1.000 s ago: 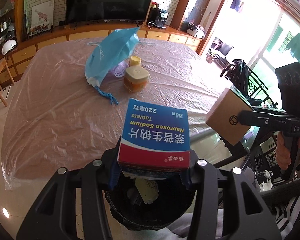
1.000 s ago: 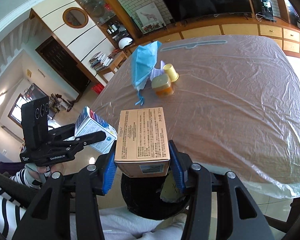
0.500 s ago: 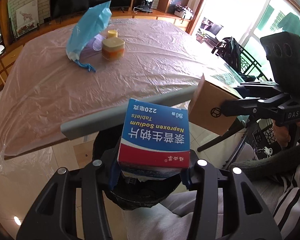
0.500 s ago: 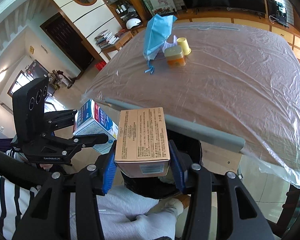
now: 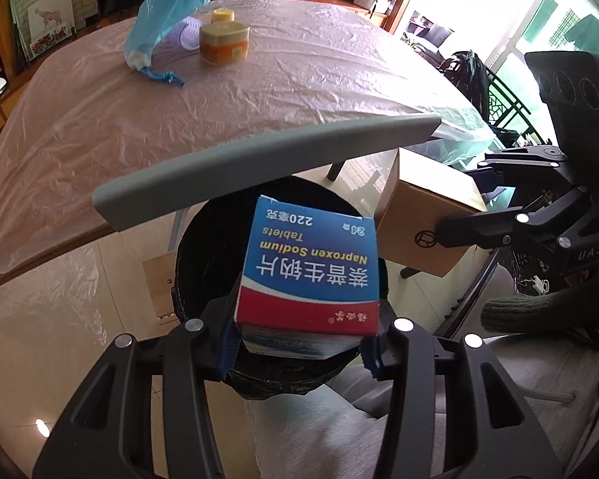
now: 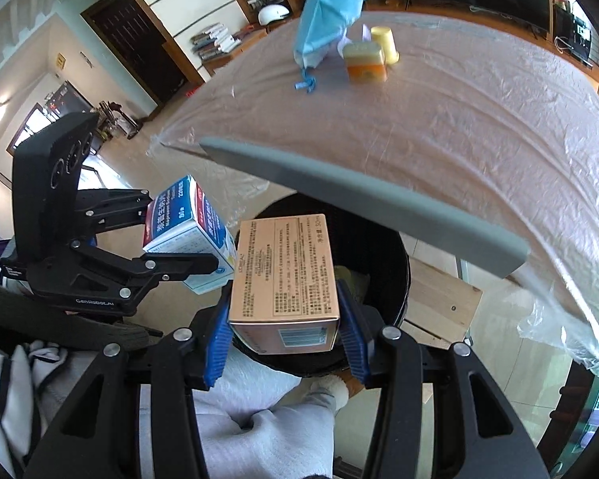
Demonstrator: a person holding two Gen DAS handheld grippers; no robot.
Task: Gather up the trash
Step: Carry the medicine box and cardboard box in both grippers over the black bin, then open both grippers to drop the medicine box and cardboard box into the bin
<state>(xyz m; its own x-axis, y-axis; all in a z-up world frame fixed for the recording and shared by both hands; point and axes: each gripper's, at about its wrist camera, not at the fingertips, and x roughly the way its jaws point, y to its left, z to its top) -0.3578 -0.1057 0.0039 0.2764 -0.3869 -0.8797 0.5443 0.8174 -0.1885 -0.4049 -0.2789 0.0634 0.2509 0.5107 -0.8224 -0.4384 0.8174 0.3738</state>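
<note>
My left gripper [image 5: 299, 349] is shut on a blue, white and red tablet box [image 5: 311, 275], held over the mouth of a black trash bin [image 5: 203, 239] that stands below the table's near edge. My right gripper [image 6: 285, 335] is shut on a tan cardboard box [image 6: 285, 271] printed with small text, above the same bin [image 6: 379, 247]. In the left wrist view the tan box [image 5: 423, 223] and right gripper [image 5: 499, 223] sit just right of the tablet box. In the right wrist view the tablet box [image 6: 187, 235] and left gripper [image 6: 151, 247] are at the left.
A grey padded bar [image 5: 259, 159] runs along the edge of the plastic-covered table [image 5: 259, 80]. Farther back on the table lie a blue bag [image 5: 171, 12], an orange jar [image 5: 223, 44] and a yellow cup [image 6: 385, 44]. A person's grey-trousered lap [image 6: 267, 431] lies below the bin.
Both grippers have sunk and tipped downward with their boxes, from above the table edge to below the grey bar, over the bin. The boxes stay gripped.
</note>
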